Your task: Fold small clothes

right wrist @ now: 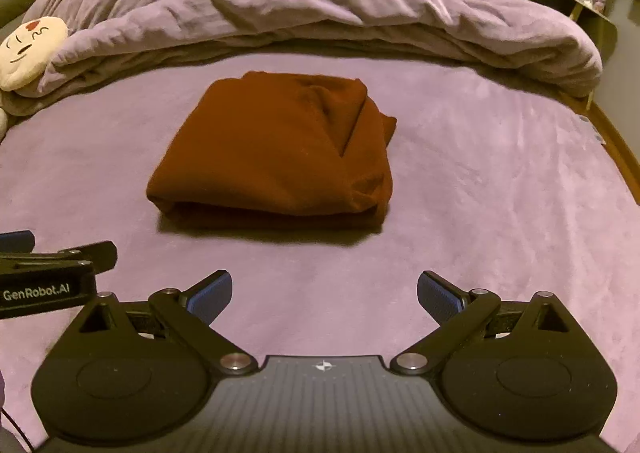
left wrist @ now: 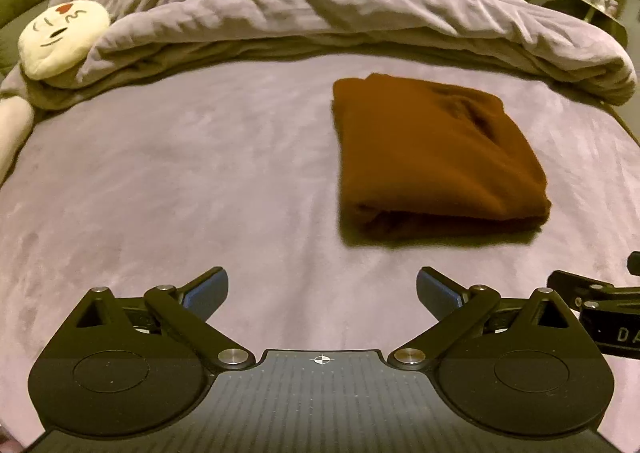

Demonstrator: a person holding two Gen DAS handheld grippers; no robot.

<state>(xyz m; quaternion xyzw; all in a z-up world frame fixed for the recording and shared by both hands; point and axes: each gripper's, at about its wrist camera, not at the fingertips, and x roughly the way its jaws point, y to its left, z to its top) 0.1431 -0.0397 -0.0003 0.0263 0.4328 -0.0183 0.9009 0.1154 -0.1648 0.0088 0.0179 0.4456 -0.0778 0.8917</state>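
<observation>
Plush pillow (left wrist: 64,39): cream, with a stitched face, tucked at the far left against the rolled duvet, well apart from the work.

Duvet (left wrist: 320,9): mauve, bunched in a long ridge across the back of the bed; nothing rests on it.

Bed sheet (left wrist: 180,181): smooth mauve plush, the surface the whole job sits on.

Left gripper (left wrist: 322,291): low over the near sheet, its blue pads spread wide apart, nothing between them; it sits short of the cloth and to its left.

Brown garment (right wrist: 272,153): lying mid-bed as a thick, roughly square packet, rounded fold edge facing the grippers, a loose flap and crease showing at its far right corner.

Right gripper (right wrist: 324,293): just beside its partner, jaws likewise parted and empty, lined up nearly square to the packet's near edge.

Step in hand: by the look of it, the fold is all but finished and what remains is tidying or a last halving.

Doing it well: judged from here, the untidy far right corner wants attention first; pinch only the top layers there and lay them flush, while the left tool steadies the near left edge so the stack does not slide on the plush.

Risk: a deep bite could likely drag lower layers and undo the packet.
</observation>
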